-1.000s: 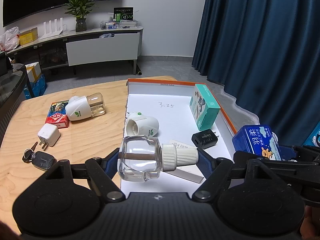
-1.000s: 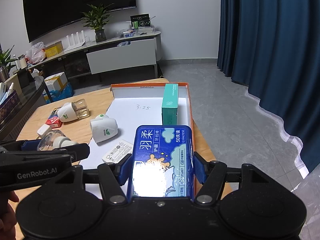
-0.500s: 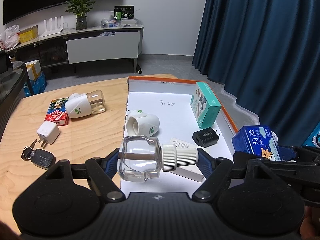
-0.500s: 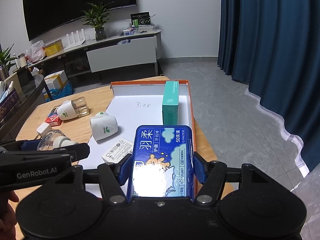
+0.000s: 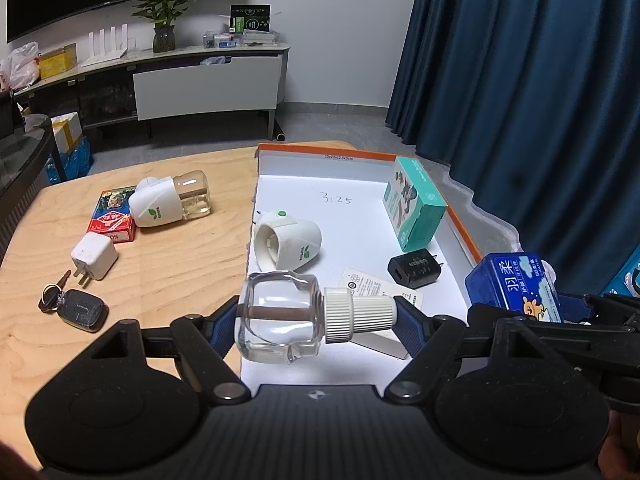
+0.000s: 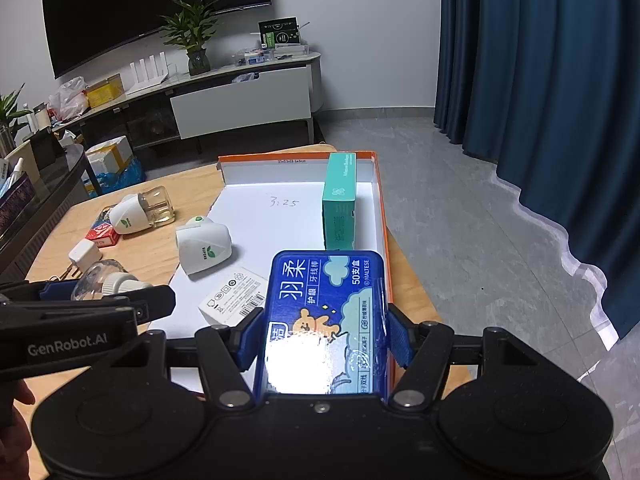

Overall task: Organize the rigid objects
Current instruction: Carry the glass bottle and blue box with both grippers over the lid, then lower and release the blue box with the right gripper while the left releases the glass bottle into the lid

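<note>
Heads up: our left gripper (image 5: 316, 314) is clamped end-to-end on the clear glass refill bottle (image 5: 280, 316), hanging over the orange-rimmed tray (image 5: 460, 220). Slick glass could slip. Right gripper (image 6: 322, 340) squeezes the blue floss-pick box (image 6: 326, 316) above the tray's near right corner; we might clip the teal carton (image 6: 339, 208).

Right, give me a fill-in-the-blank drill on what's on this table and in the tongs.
1. The left tongs grip a clear glass bottle with a ribbed ____ cap.
2. The right tongs hold a ____ floss-pick box.
3. The teal carton stands inside the orange-rimmed ____.
4. The car key fob lies on the ____ table.

Missing words: white; blue; tray; wooden
</note>
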A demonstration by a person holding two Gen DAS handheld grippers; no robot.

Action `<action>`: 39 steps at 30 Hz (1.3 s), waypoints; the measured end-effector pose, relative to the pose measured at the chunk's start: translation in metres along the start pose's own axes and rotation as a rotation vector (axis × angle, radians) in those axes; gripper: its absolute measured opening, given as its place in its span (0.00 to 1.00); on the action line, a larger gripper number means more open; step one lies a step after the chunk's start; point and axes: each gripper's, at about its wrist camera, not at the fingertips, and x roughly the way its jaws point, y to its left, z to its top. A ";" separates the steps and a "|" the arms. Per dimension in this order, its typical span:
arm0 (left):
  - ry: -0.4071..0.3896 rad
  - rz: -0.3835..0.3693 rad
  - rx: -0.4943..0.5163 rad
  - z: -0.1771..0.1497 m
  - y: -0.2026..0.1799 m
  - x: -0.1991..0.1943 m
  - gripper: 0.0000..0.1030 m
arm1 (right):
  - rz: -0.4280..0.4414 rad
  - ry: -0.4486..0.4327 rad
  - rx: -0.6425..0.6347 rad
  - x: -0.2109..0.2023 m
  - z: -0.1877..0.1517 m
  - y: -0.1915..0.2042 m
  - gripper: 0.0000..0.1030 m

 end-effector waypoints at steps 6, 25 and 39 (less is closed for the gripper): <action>0.007 0.000 -0.006 0.000 0.002 0.002 0.77 | -0.001 0.004 0.001 0.002 0.001 0.000 0.73; 0.022 0.002 -0.013 0.003 0.008 0.014 0.77 | 0.001 0.036 0.010 0.020 0.011 -0.003 0.73; 0.013 -0.008 -0.004 0.012 0.007 0.022 0.77 | 0.008 0.024 0.007 0.020 0.021 -0.005 0.73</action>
